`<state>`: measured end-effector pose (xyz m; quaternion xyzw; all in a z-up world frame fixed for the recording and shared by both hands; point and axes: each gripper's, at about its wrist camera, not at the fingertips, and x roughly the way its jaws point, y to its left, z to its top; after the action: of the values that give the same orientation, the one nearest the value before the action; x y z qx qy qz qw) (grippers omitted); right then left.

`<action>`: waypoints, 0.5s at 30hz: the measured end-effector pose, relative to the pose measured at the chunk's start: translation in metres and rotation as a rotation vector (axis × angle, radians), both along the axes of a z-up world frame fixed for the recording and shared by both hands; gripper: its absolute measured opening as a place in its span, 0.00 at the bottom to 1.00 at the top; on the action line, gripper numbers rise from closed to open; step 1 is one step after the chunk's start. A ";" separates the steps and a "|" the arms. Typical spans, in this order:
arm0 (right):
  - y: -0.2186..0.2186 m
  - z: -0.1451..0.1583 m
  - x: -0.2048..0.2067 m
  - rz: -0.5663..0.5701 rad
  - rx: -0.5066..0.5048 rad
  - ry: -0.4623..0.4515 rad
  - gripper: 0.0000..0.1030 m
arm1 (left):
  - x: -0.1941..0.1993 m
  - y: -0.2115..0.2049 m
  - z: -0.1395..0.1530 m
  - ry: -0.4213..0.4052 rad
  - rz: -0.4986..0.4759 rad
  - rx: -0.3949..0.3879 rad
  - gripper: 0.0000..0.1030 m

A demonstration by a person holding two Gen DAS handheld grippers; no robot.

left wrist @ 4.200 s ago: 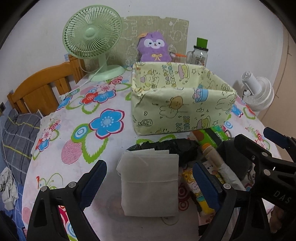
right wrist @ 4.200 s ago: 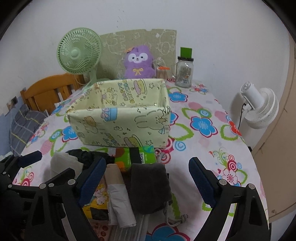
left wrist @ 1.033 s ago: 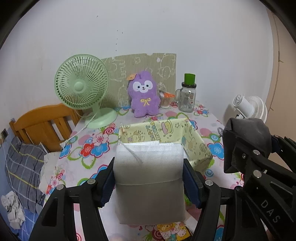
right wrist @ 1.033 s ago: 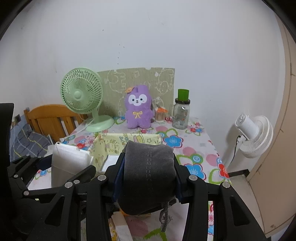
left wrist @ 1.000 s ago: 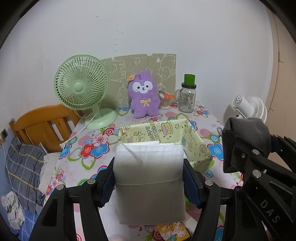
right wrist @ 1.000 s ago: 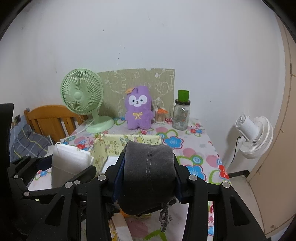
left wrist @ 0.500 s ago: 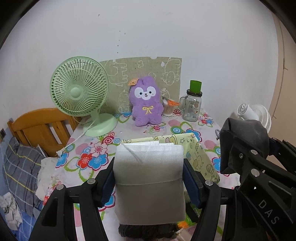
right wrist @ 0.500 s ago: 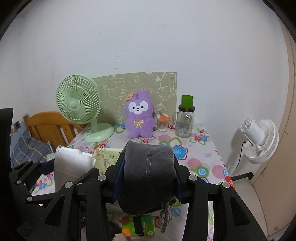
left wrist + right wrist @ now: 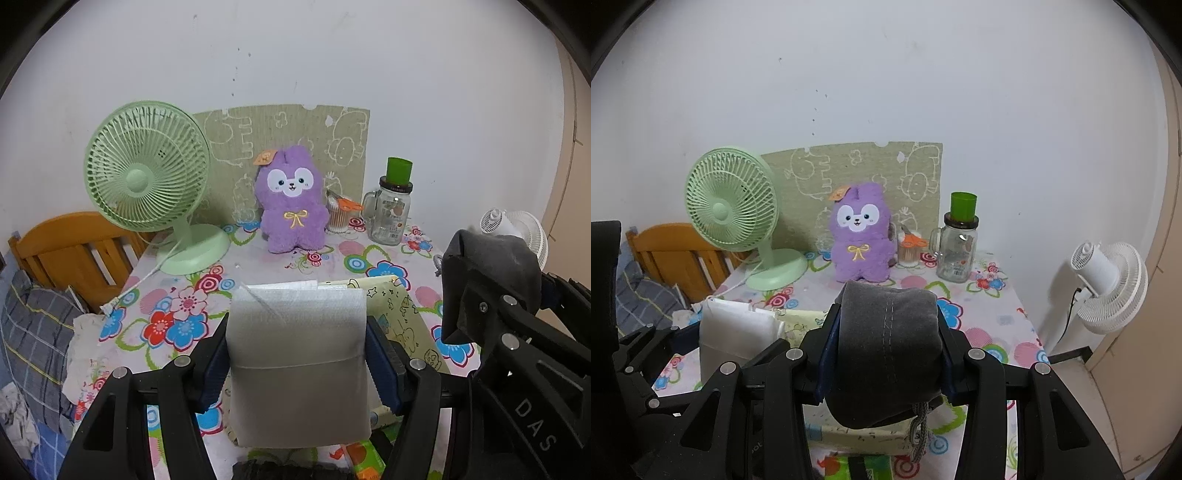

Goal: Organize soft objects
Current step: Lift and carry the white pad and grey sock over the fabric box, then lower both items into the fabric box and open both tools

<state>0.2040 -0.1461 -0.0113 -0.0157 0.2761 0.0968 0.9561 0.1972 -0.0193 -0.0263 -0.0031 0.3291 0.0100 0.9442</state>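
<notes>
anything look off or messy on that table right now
Mostly tidy. The green fan's cord and plug trail loose over the table's left edge, by crumpled white paper. The yellow fabric box has a leaning, uneven wall. Nothing looks spilled or broken.

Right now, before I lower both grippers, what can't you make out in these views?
- Box interior: left view, white pack covers it; right view, grey pouch does.
- Items near the table's front edge: cut off at both frames' bottom.
- Jar contents: too small.
</notes>
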 end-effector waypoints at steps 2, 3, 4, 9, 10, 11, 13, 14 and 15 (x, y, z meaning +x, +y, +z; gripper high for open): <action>0.001 -0.003 0.005 -0.006 -0.012 0.006 0.47 | 0.006 0.001 -0.004 0.011 -0.004 -0.011 0.66; 0.001 -0.005 0.007 -0.005 -0.012 0.015 0.47 | 0.009 0.002 -0.007 0.022 0.002 -0.013 0.66; 0.002 -0.007 0.010 -0.002 -0.008 0.023 0.47 | 0.011 0.002 -0.009 0.025 0.008 -0.011 0.66; 0.005 -0.016 0.022 0.002 -0.018 0.050 0.47 | 0.022 0.005 -0.018 0.045 0.014 -0.014 0.66; 0.006 -0.018 0.024 0.004 -0.021 0.052 0.47 | 0.023 0.006 -0.020 0.051 0.013 -0.018 0.66; 0.008 -0.020 0.026 0.005 -0.025 0.059 0.47 | 0.026 0.007 -0.022 0.057 0.014 -0.020 0.66; 0.009 -0.024 0.030 0.007 -0.023 0.069 0.47 | 0.030 0.009 -0.026 0.068 0.017 -0.023 0.66; 0.009 -0.026 0.032 0.007 -0.024 0.074 0.47 | 0.032 0.010 -0.028 0.073 0.018 -0.025 0.67; 0.010 -0.028 0.033 0.007 -0.025 0.077 0.47 | 0.033 0.010 -0.029 0.079 0.020 -0.026 0.67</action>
<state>0.2373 -0.1361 -0.0390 -0.0250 0.3140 0.0973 0.9441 0.2306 -0.0089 -0.0557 -0.0181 0.3661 0.0153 0.9303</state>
